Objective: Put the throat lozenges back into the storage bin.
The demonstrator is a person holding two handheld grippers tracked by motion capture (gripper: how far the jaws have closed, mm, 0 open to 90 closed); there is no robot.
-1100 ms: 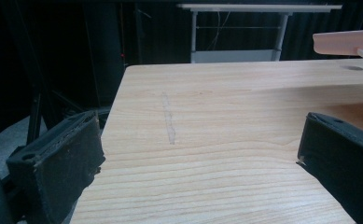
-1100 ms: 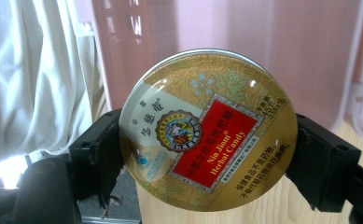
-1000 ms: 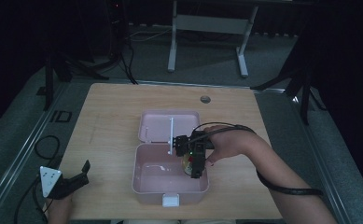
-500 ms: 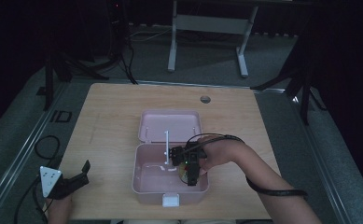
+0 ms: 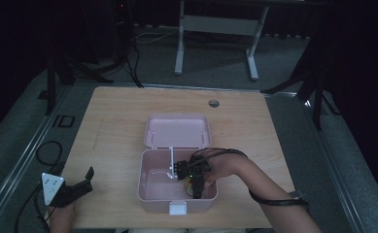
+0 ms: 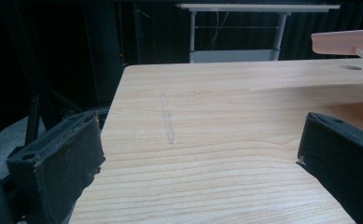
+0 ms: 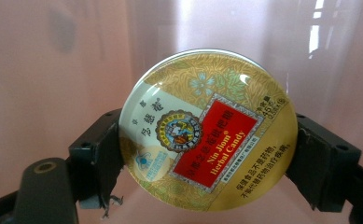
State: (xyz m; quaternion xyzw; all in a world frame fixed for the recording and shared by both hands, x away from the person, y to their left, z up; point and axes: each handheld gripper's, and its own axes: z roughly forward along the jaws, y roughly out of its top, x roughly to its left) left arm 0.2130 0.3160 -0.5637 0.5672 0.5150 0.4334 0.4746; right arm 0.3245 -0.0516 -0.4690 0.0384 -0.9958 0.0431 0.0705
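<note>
Lowered deeper into the pink box, right hand-held gripper clamps the candy tin.

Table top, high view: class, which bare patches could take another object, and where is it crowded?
Free: the table left of the pink box, up to the left gripper; the strip beyond the open lid around the hole; the right side. Crowded: inside the box, where the right gripper holds the candy tin.
</note>
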